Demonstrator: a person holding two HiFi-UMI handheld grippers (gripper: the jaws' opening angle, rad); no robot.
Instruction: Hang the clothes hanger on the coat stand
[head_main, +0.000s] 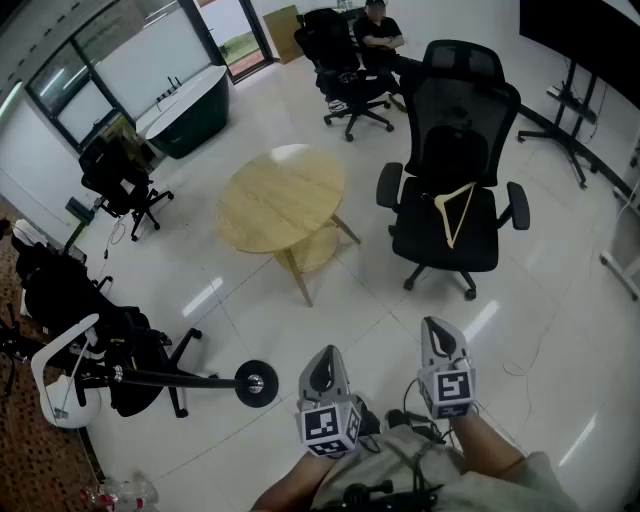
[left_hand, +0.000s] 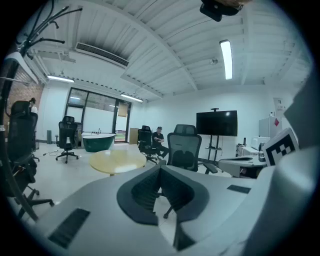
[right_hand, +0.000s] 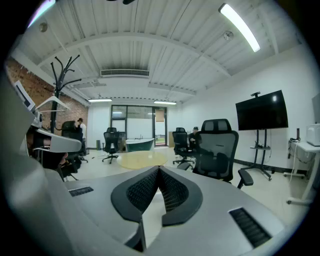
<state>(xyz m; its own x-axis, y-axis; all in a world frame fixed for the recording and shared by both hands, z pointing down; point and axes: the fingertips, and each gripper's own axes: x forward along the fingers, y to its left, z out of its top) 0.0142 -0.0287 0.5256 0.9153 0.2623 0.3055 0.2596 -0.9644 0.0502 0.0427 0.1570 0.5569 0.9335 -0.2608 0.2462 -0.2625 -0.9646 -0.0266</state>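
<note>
While my left gripper (head_main: 322, 368) and right gripper (head_main: 441, 343) hover with jaws together, empty, the clothes hanger (head_main: 455, 208) rests on the office chair (head_main: 462, 105), apart from the coat stand (head_main: 160, 378).

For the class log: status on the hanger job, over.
Left gripper, right gripper shut, empty. Hanger on chair, untouched. Coat stand at left; nothing blocks the chair.

- The hanger (head_main: 455, 212) rests on the chair (head_main: 460, 110), between its armrests.
- The bench (head_main: 283, 195) stands just left of that chair.
- The coat stand (head_main: 150, 378) stands on the floor at the near left, well apart from the chair.
- A bathtub (head_main: 190, 110) lies behind the bench, at the far left.
- A seated person (head_main: 378, 30) is behind the chair.
</note>
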